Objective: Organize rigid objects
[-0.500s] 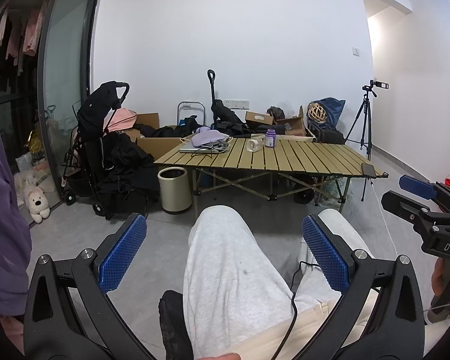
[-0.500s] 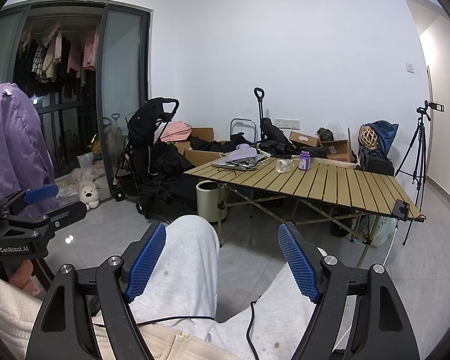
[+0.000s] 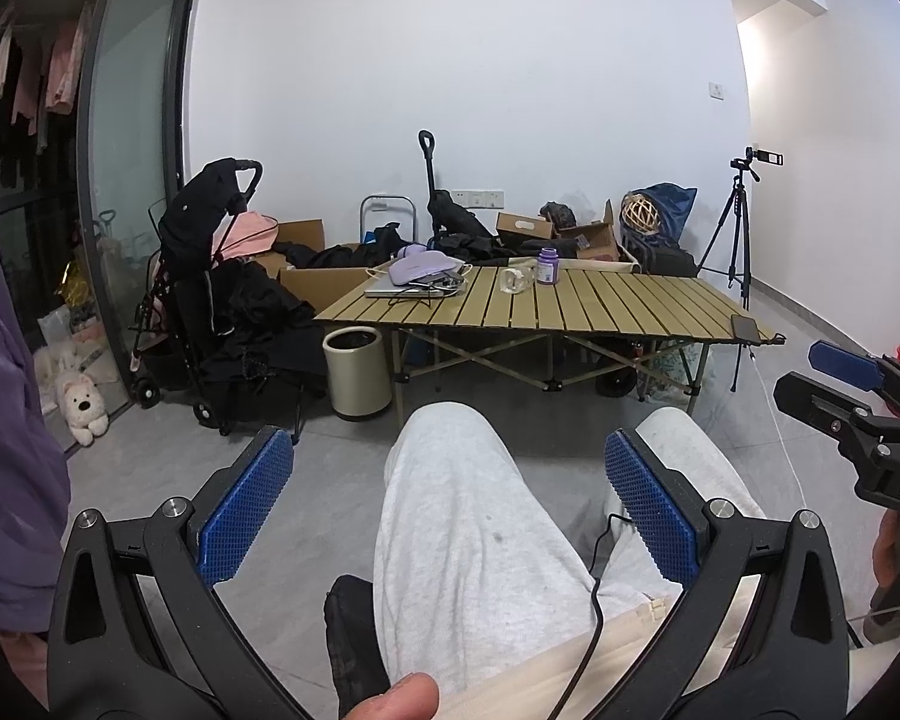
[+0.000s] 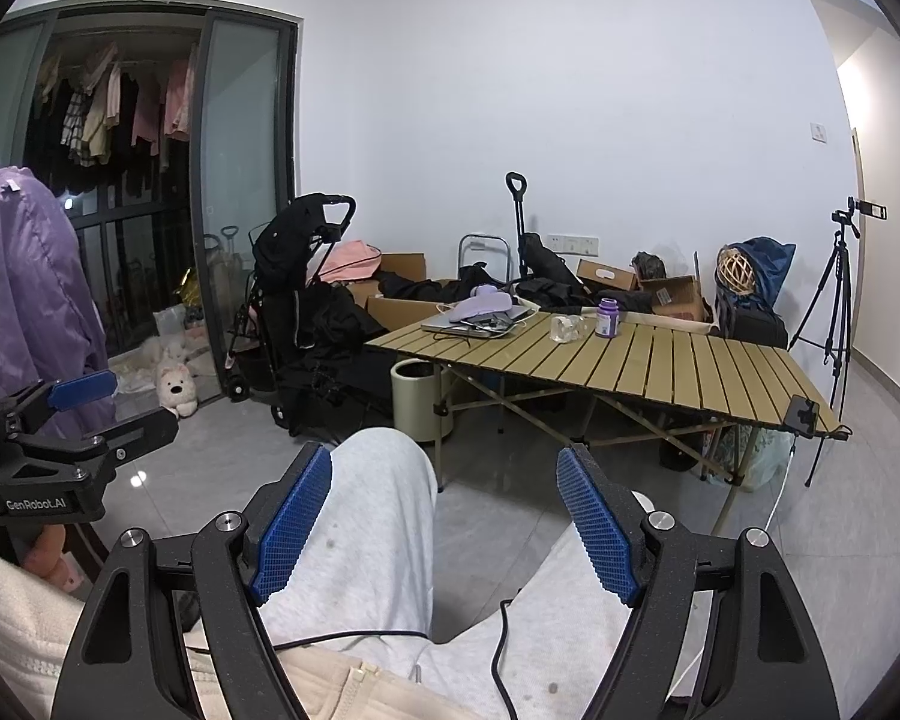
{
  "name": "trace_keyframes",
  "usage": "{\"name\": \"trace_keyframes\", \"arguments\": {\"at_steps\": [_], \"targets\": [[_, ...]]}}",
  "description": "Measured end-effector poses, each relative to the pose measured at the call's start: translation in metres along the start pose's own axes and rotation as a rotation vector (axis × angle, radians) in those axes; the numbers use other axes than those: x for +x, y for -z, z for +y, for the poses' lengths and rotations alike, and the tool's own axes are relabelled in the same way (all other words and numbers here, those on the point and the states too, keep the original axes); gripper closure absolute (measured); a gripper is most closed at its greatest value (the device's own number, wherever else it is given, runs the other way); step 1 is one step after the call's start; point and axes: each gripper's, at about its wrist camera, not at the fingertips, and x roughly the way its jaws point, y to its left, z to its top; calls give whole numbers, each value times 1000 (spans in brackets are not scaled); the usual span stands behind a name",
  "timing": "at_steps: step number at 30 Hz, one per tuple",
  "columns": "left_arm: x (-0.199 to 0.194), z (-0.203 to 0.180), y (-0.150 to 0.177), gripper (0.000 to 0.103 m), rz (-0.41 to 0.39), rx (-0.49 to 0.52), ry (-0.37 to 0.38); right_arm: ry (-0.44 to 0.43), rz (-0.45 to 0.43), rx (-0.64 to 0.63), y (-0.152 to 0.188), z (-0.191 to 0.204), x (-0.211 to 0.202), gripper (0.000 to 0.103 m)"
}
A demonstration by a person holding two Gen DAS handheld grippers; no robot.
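Grippers are held over the lap: left gripper (image 3: pixel 447 498) and right gripper (image 4: pixel 444 519), both spread, empty. One purple bottle (image 3: pixel 548 266) and one clear jar (image 3: pixel 516 280) are seen on one slatted table (image 3: pixel 600 312).

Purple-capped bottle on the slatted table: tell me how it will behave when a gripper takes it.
The purple bottle looks rigid, so it should hold its shape. It stands upright and fairly squat, so tipping seems unlikely unless pushed high. Its smooth round side may slip or roll if knocked over on the table.

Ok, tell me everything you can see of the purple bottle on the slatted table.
The purple bottle is small, with a darker purple cap and a white label whose text is too small to read. It stands upright at the far edge of the slatted table, just right of a clear jar. Neither gripper is near it.
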Motion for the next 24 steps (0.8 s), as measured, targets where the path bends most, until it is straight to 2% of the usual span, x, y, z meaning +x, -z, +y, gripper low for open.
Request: {"name": "trace_keyframes", "arguments": {"at_steps": [24], "targets": [[-10,-3,-1,0,-42,34,-3,0,0,-6,-3,2,-1,21]]}}
